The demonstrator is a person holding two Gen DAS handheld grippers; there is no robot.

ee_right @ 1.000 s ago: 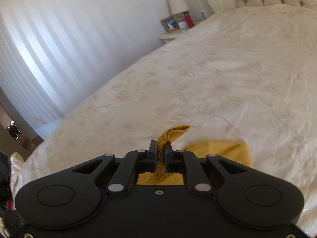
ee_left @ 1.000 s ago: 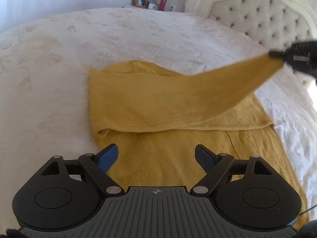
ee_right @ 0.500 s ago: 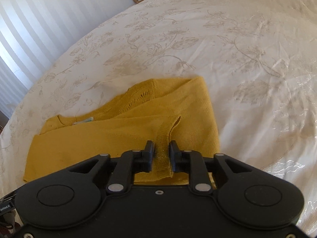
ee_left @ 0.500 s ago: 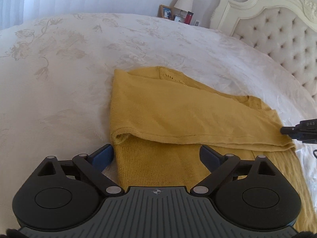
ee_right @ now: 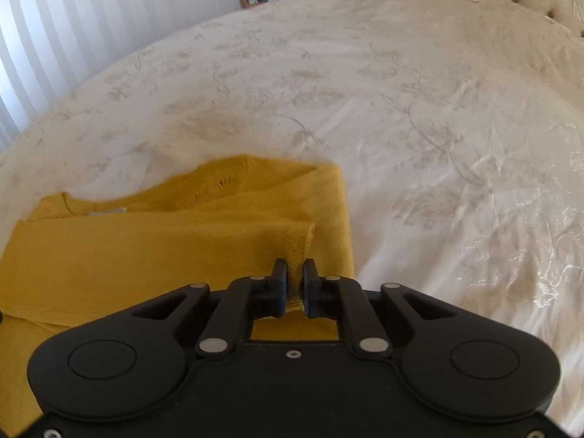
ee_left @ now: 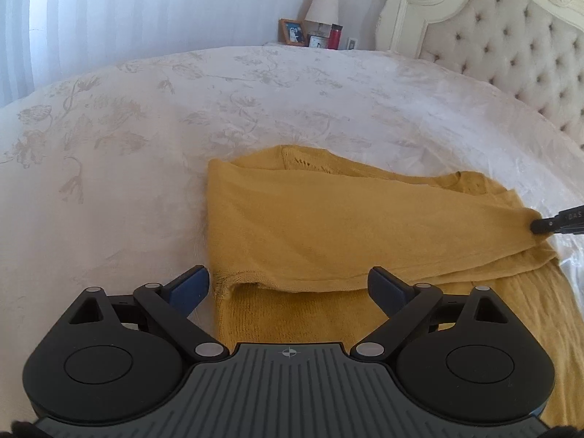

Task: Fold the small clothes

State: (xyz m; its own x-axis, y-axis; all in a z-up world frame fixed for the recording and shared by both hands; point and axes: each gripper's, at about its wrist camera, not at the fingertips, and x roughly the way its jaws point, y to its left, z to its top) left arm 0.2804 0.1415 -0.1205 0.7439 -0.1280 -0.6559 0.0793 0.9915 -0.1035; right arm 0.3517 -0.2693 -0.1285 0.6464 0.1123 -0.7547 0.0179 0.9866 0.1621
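A mustard-yellow knit sweater [ee_left: 328, 226] lies on the white bedspread [ee_left: 146, 138], with one sleeve folded across its body. My left gripper [ee_left: 288, 286] is open and empty, hovering just above the sweater's near part. My right gripper [ee_right: 295, 284] is shut on the sleeve's cuff [ee_right: 294, 252], low over the sweater [ee_right: 146, 248]. Its tip also shows at the right edge of the left wrist view [ee_left: 558, 221], at the sleeve's end.
A tufted cream headboard [ee_left: 511, 43] stands at the right. A nightstand with a lamp [ee_left: 323, 7], a photo frame [ee_left: 292, 32] and a red bottle [ee_left: 335, 34] is beyond the bed. White curtains [ee_right: 73, 18] hang at the left.
My right gripper has carried the sleeve down from the air and laid it across the sweater's body, still gripping the cuff. My left gripper has stayed open and drawn back a little.
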